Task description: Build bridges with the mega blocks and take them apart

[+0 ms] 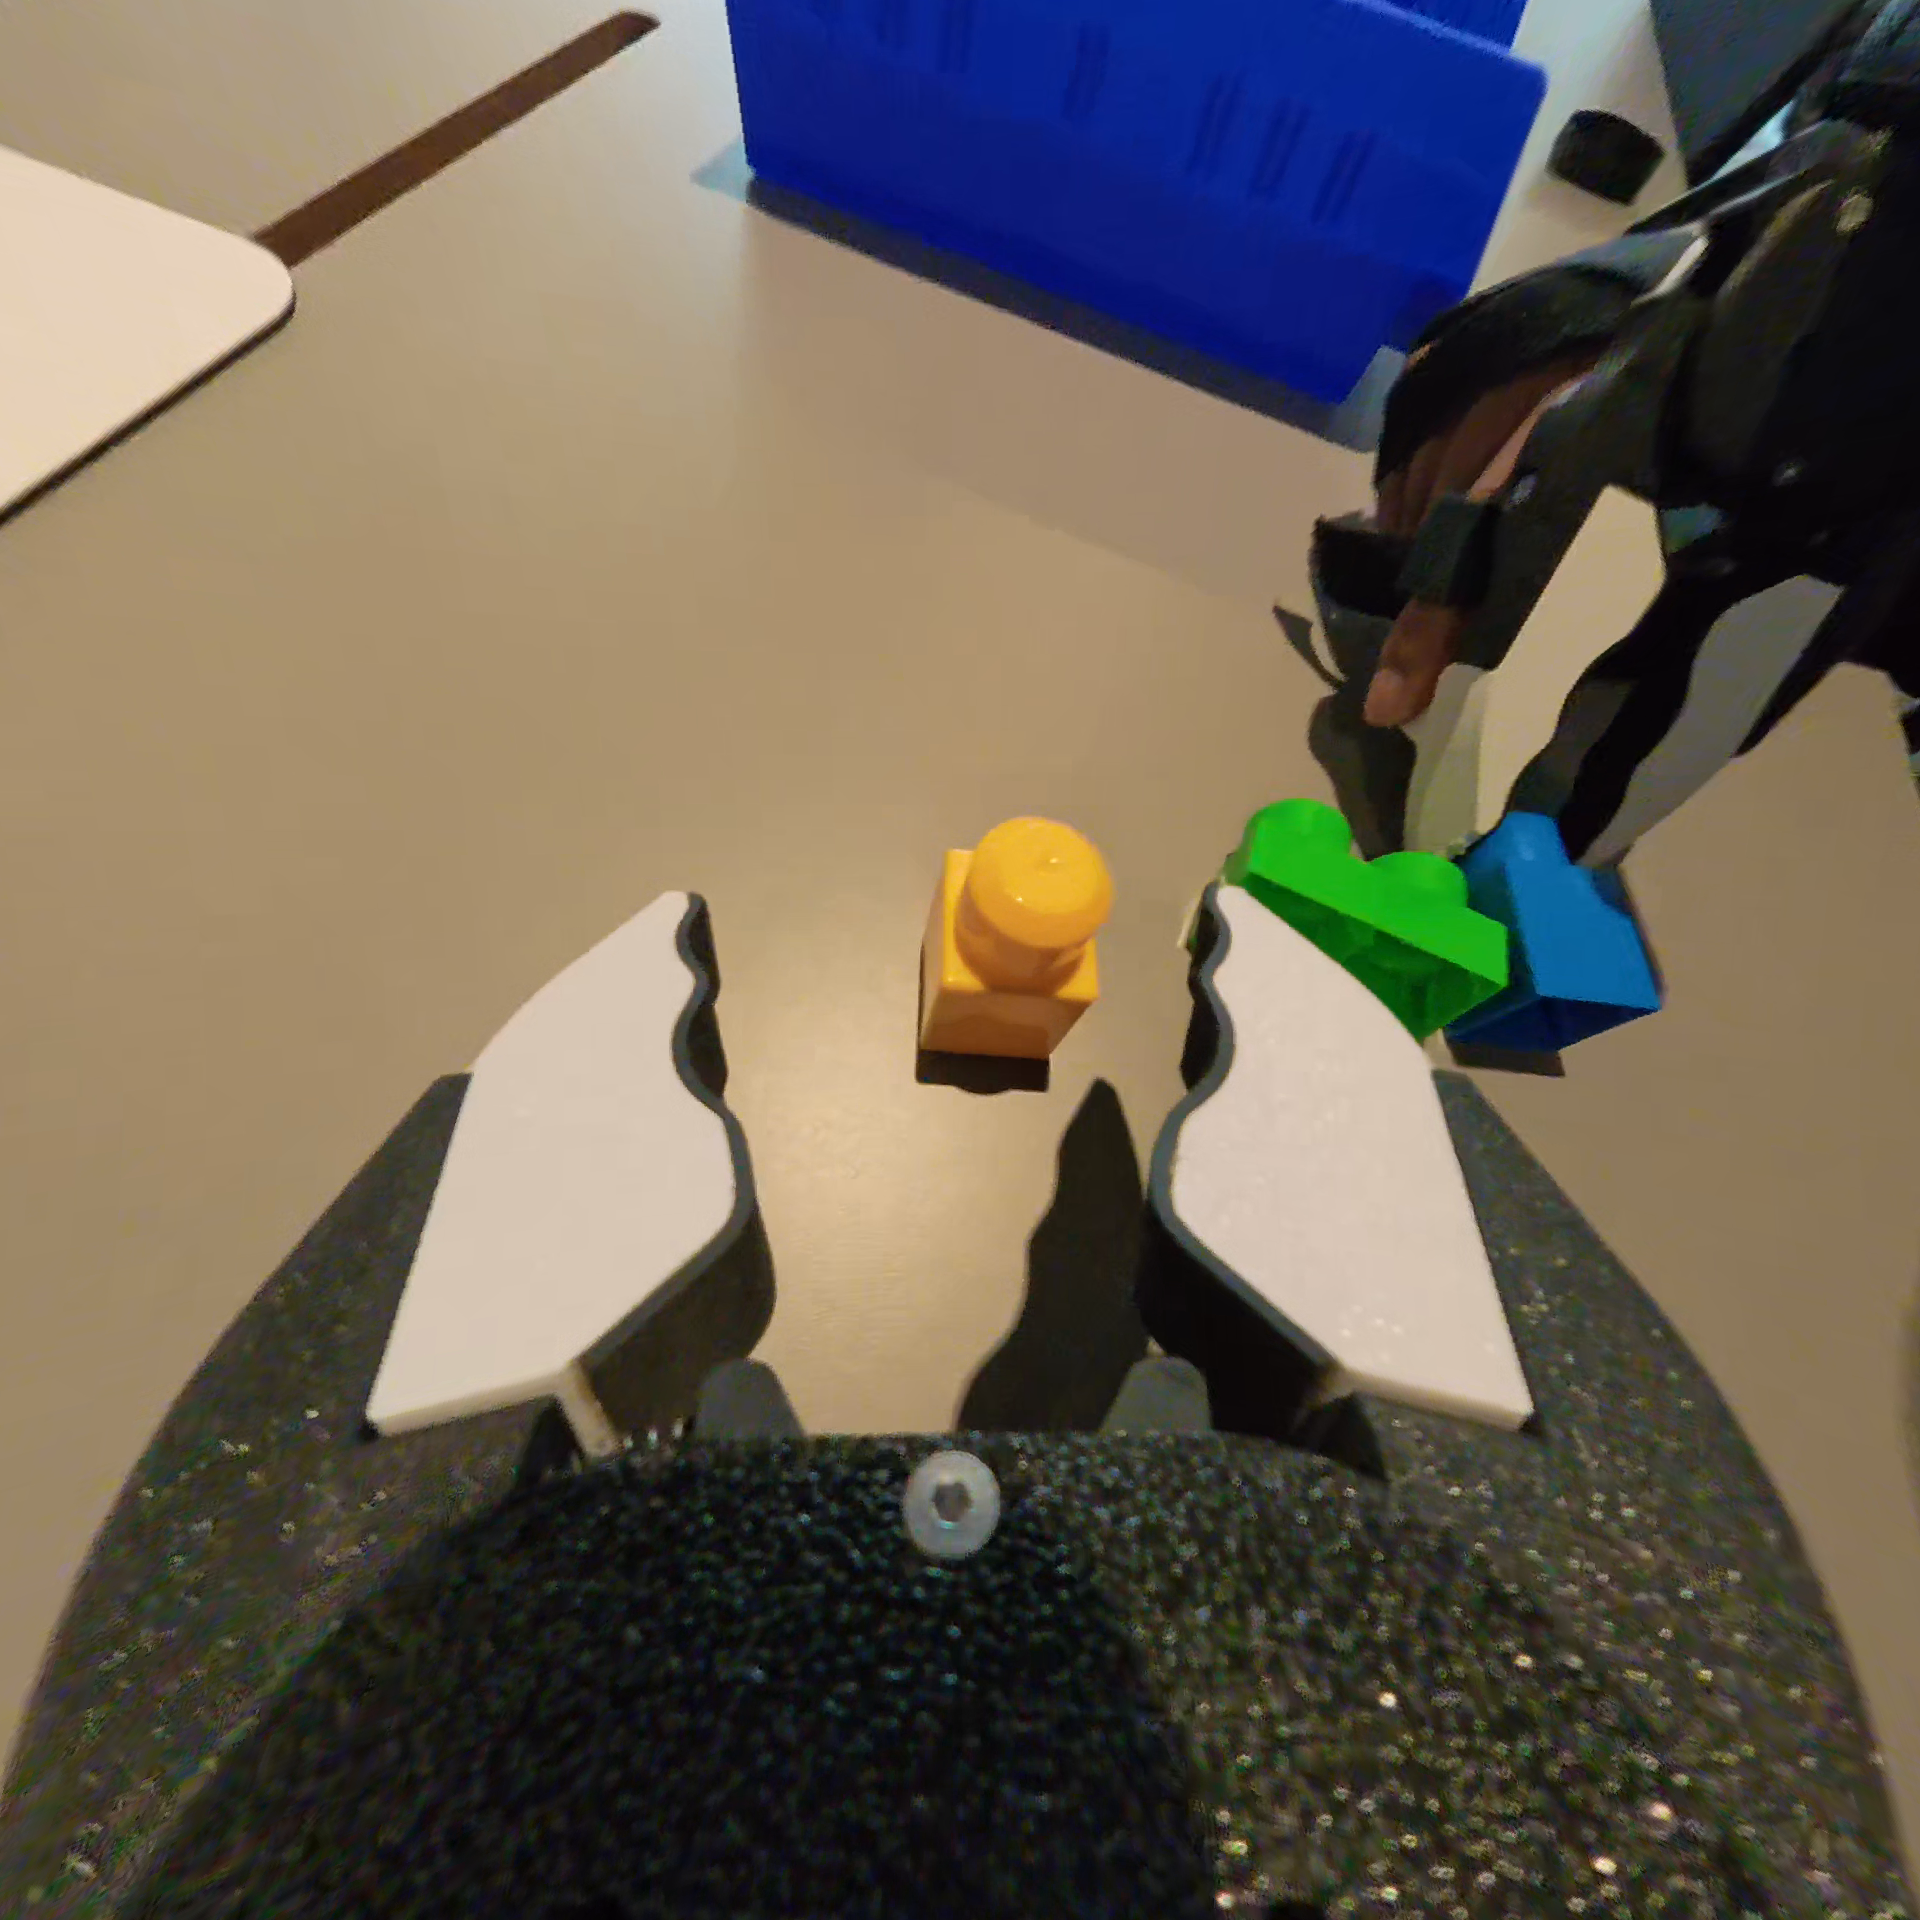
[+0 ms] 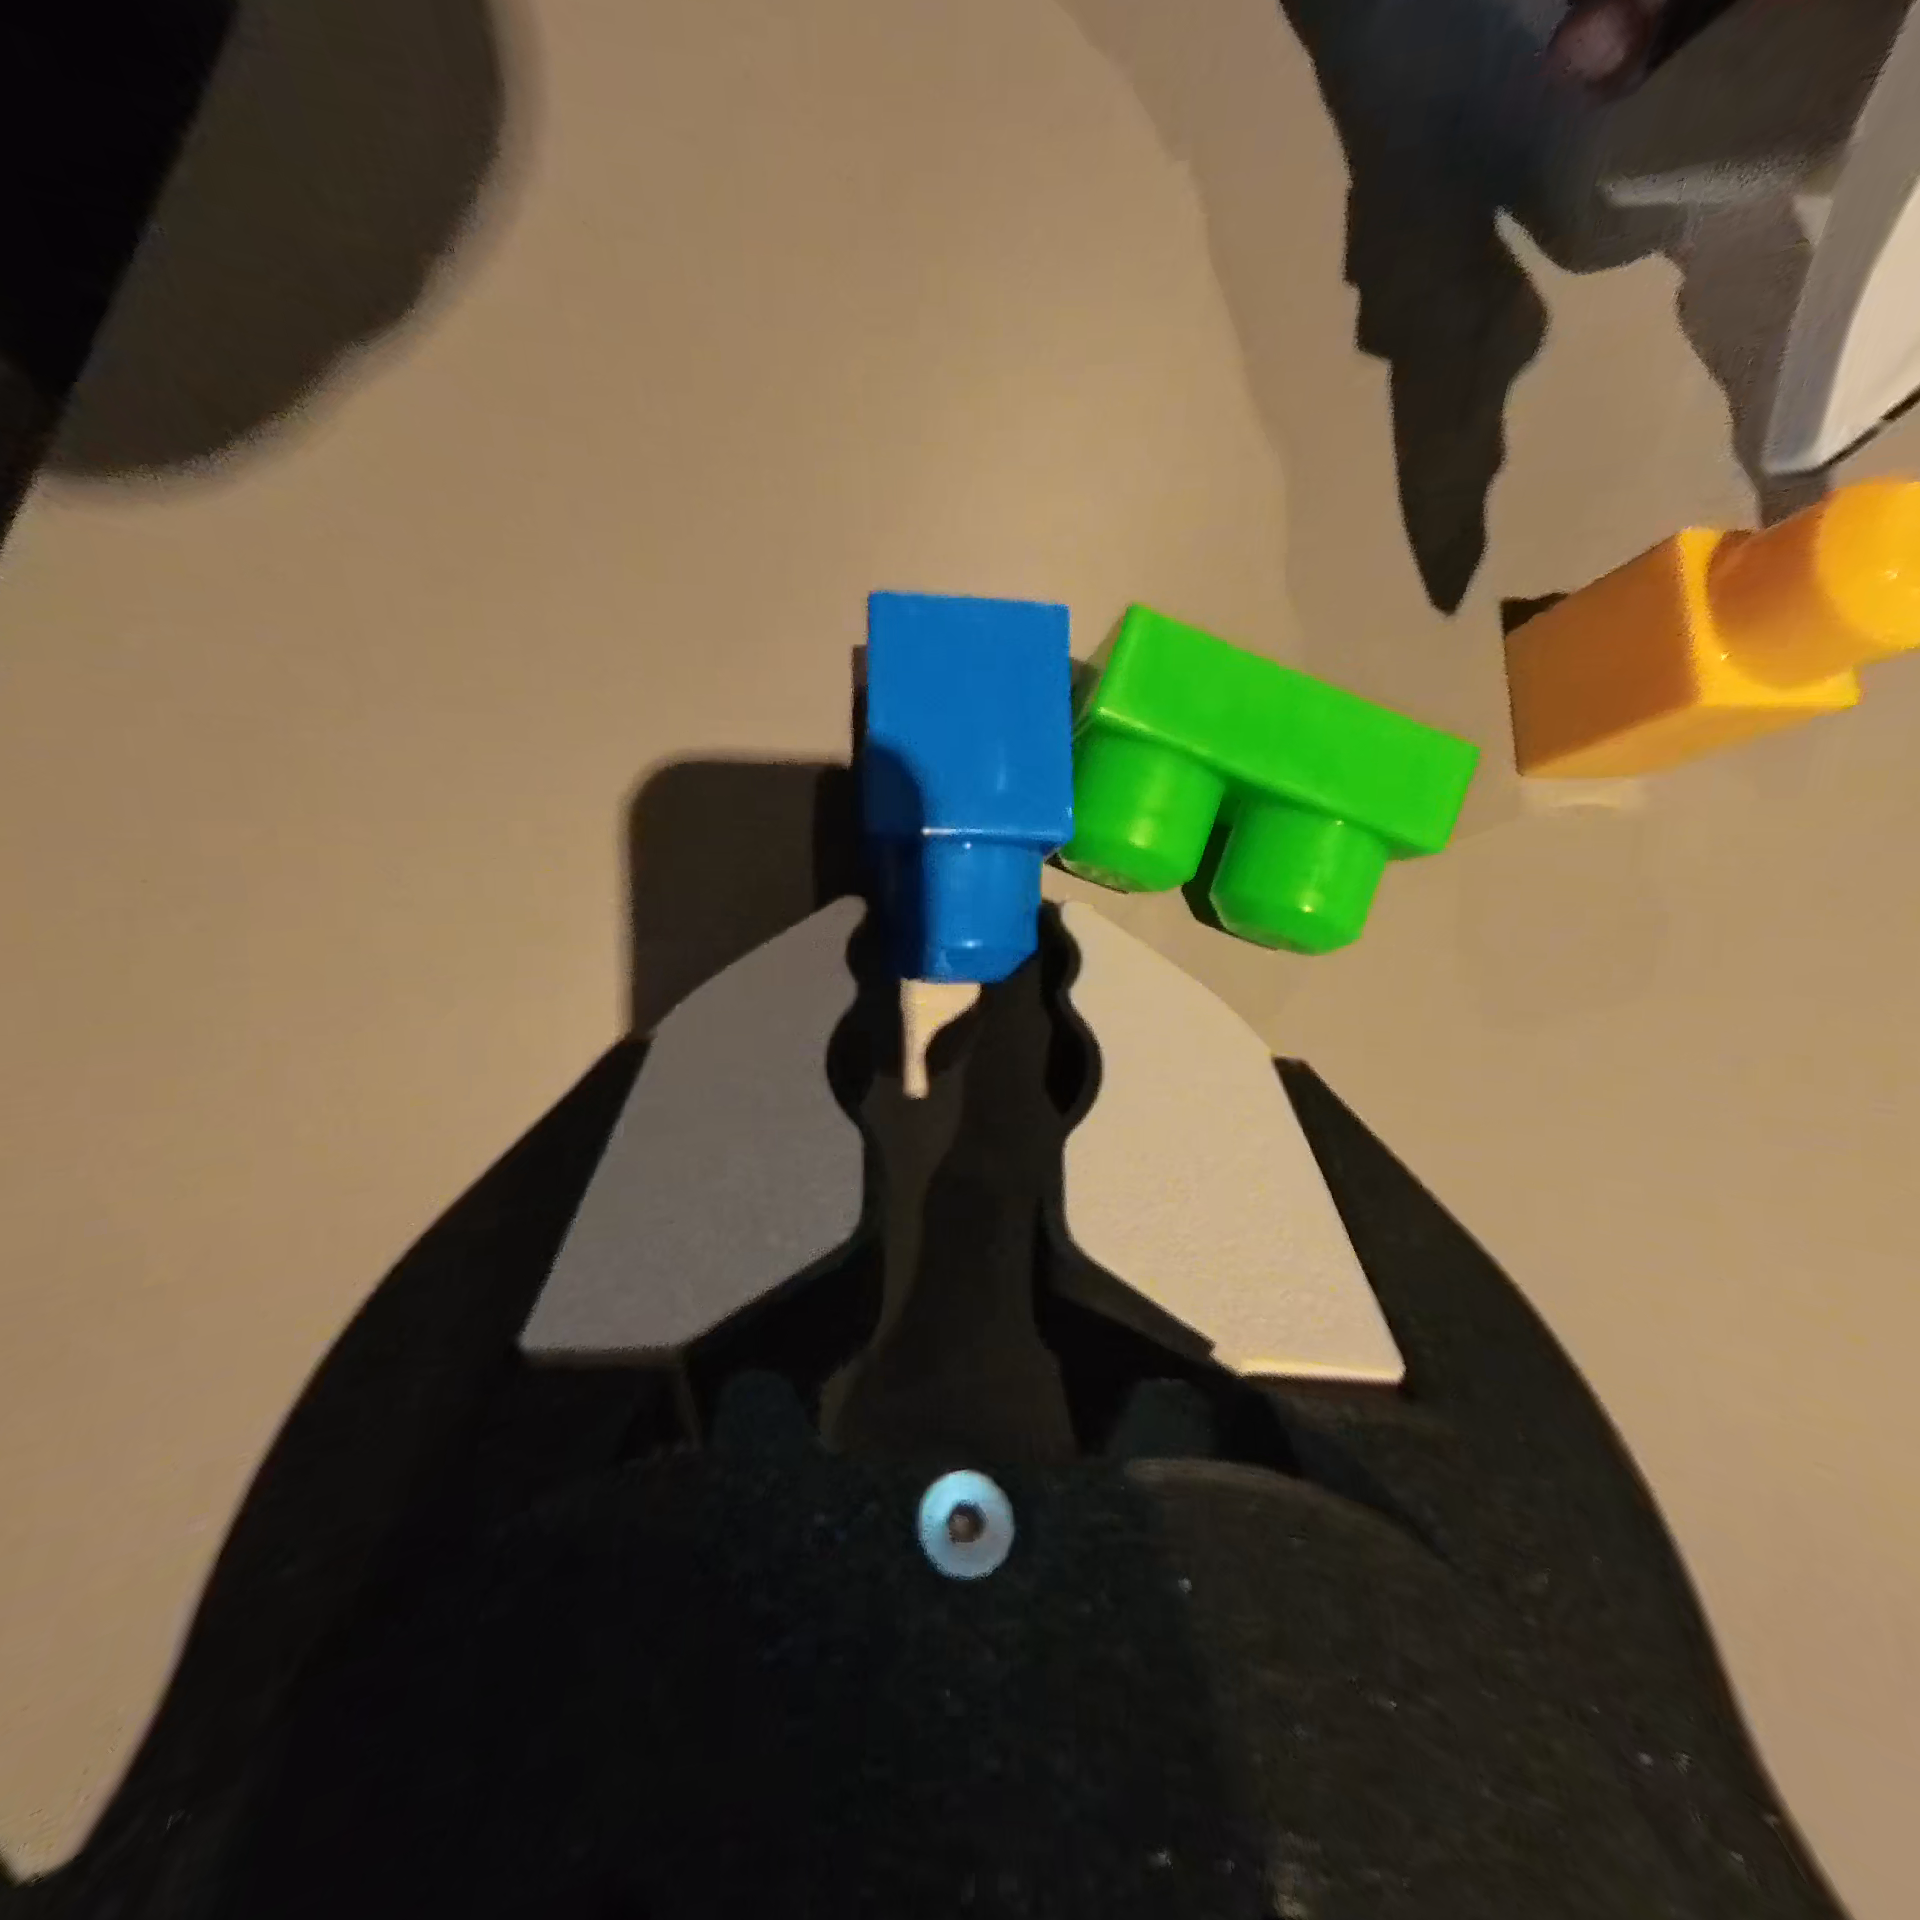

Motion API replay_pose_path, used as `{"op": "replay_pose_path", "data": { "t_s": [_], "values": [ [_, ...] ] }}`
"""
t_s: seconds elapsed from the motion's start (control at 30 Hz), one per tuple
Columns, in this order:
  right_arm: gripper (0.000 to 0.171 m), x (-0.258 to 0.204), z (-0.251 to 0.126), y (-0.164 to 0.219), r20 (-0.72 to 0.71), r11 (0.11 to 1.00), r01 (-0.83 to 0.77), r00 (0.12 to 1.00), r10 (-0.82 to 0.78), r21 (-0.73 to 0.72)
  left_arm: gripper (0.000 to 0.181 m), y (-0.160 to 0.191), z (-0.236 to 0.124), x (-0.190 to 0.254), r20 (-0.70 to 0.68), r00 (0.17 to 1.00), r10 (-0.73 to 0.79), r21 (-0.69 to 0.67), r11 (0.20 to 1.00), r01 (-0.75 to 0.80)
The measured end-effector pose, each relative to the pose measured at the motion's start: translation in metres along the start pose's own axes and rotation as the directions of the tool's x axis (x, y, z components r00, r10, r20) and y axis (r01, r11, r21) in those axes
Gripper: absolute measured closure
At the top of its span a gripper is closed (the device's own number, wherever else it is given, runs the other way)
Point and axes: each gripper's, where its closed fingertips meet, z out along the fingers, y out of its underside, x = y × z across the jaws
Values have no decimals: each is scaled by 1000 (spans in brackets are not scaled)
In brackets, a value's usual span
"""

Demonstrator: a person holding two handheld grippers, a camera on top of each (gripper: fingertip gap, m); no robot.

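An orange one-stud block stands upright on the tan table, just ahead of my open, empty left gripper. A green two-stud block lies tilted by my left gripper's right finger and leans on a blue block. In the right wrist view my right gripper is shut on the stud of the blue block, which is tipped. The green block touches its right side. The orange block lies further right. My right gripper comes down from the upper right in the left wrist view.
A blue plastic bin stands at the back of the table. A white board lies at the far left. A small black object sits behind the bin. A person's hand holds the right gripper. The left gripper's finger shows top right.
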Motion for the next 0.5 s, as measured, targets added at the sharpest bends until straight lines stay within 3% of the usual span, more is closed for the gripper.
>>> {"op": "replay_pose_path", "data": {
  "t_s": [0.13, 0.3, 0.5],
  "values": [
    [142, 3, -1, -7, -23, 999, 24, 999, -23, 35, 102, -18, -7, 21, -59, 996, 64, 74, 995, -60],
    [142, 11, -21, -22, -50, 988, 2, 999, 6, 153, 118, -42, -15, 85, -233, 946, 224, 171, 967, -186],
    [142, 19, -32, -28, -98, 979, -3, 995, 23, 202, 120, -17, 10, 139, -344, 882, 322, 7, 940, -341]
  ]
}}
